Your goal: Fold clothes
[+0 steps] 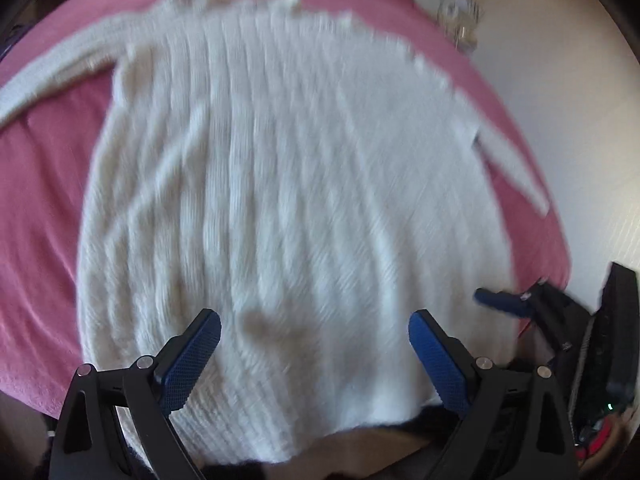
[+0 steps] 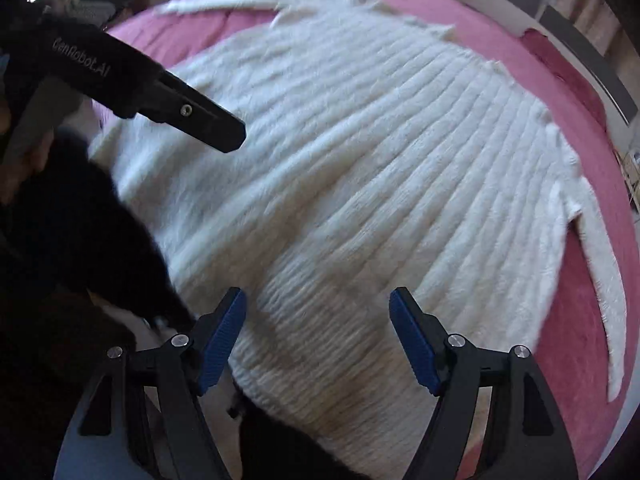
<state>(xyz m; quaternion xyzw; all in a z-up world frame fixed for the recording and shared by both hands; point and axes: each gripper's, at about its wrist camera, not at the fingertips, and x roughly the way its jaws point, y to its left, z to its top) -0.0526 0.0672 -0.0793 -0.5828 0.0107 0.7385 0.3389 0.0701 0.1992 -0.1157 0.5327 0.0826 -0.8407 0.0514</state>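
Fuzzy ribbed white sweater (image 1: pixel 288 184) on pink bedspread (image 1: pixel 36 208).

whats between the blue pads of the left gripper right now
Only the white knit sweater, lying flat on the pink bedspread. In the left wrist view the left gripper stands open above its hem end, gripping nothing.

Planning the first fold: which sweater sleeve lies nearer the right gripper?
The sleeve on the right side of the white sweater; it runs alongside the open right gripper, while the other sleeve stretches away at the far edge.

Both wrist cams close above, facing fwd, sharing white sweater (image 1: pixel 280 184)
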